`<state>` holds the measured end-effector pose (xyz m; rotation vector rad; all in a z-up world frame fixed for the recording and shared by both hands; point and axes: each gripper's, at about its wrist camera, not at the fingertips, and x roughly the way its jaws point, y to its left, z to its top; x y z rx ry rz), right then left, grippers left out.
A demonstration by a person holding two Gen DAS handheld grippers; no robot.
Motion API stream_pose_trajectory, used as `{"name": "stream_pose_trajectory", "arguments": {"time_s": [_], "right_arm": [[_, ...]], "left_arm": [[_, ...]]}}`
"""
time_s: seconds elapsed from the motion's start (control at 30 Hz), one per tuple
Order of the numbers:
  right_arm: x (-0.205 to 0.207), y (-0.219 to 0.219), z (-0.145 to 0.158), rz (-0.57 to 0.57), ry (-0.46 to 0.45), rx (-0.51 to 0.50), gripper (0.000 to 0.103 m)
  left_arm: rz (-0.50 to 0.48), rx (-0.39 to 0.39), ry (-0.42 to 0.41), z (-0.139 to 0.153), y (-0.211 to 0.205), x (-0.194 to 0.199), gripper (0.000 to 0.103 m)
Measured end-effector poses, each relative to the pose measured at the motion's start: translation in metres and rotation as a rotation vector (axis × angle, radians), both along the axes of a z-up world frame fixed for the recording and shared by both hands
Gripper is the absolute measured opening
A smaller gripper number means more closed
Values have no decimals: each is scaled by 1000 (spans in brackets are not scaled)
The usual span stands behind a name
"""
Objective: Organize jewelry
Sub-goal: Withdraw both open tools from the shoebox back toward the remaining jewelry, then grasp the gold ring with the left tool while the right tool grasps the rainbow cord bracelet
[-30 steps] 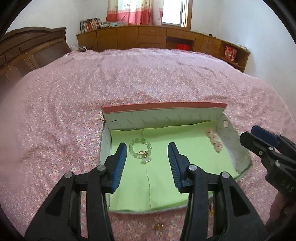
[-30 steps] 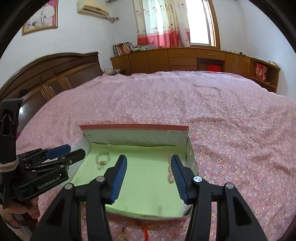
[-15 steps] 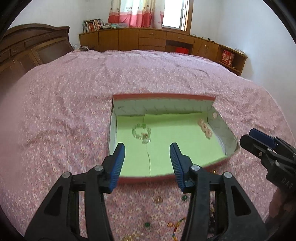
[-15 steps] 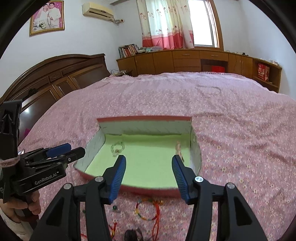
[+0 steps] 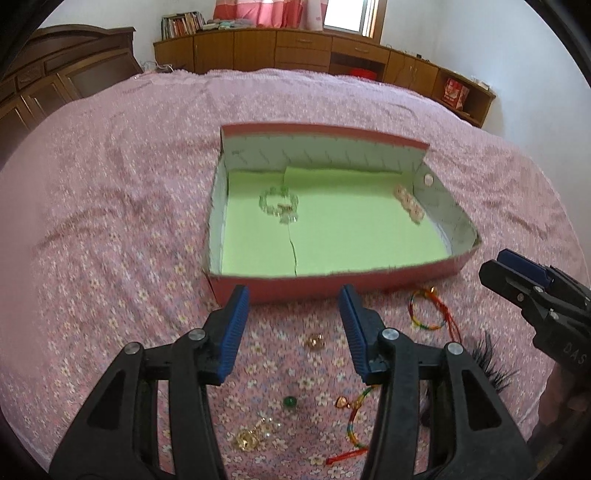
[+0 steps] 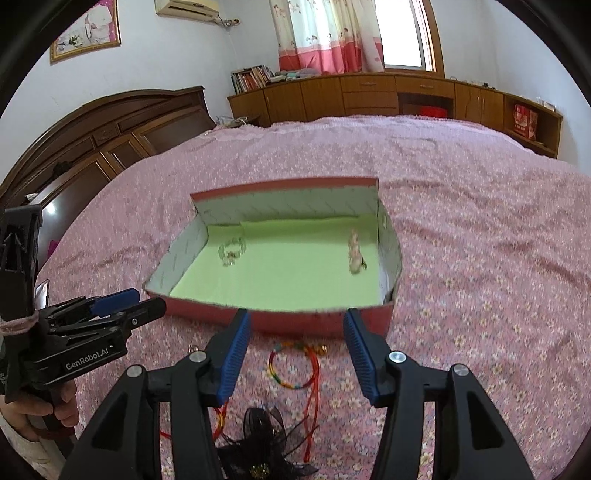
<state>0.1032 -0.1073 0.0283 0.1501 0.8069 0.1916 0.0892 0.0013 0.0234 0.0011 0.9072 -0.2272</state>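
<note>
On the pink floral bedspread (image 5: 110,206) lies a shallow red cardboard box (image 5: 332,286) lined with pale green paper, and we see two pieces already inside it: a green beaded bracelet (image 5: 277,204) toward the far left and a pink beaded bracelet (image 5: 408,205) against the right wall. We hold our left gripper (image 5: 293,325) just short of the box's near wall, its blue-padded jaws parted to a middling width with nothing between them. Our right gripper (image 6: 297,354) hangs beside it, jaws likewise half open and empty, above a rainbow cord bracelet with red strings (image 6: 295,365) that lies on the bedspread just near of the box. More loose jewelry is scattered nearer to us: a small gold ring (image 5: 315,340) between the left gripper's fingers in the view, a green bead (image 5: 289,401), a pale gold cluster that may be earrings or a brooch (image 5: 255,434), though blur leaves us unsure, and a second rainbow cord with a gold charm (image 5: 351,417). A black feathery hair ornament (image 6: 264,439) lies closest to us, below the right gripper. At the far side of the room stands a wooden cabinet (image 6: 369,96) under a window with pink curtains (image 6: 325,33).
</note>
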Motion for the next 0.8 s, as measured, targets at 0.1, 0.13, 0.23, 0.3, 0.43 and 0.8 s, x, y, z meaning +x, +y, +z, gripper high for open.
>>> {"name": "stream_pose_trajectory", "arguments": {"time_s": [0.1, 0.13, 0.23, 0.3, 0.43, 0.8], "right_arm": [[0, 1, -8, 8, 29, 9, 55], [0, 1, -10, 10, 38, 12, 55], [1, 0, -18, 12, 67, 12, 55], [3, 0, -24, 12, 89, 12, 55], [6, 0, -37, 13, 132, 13, 50], [13, 2, -62, 22, 218, 21, 38]], "left_arm": [[-3, 3, 22, -7, -2, -1, 43], [-4, 0, 31, -10, -2, -1, 43], [-6, -1, 45, -15, -3, -1, 43], [-8, 1, 56, -19, -4, -1, 43], [-10, 5, 80, -28, -6, 0, 43], [-12, -3, 123, -48, -10, 5, 42]]}}
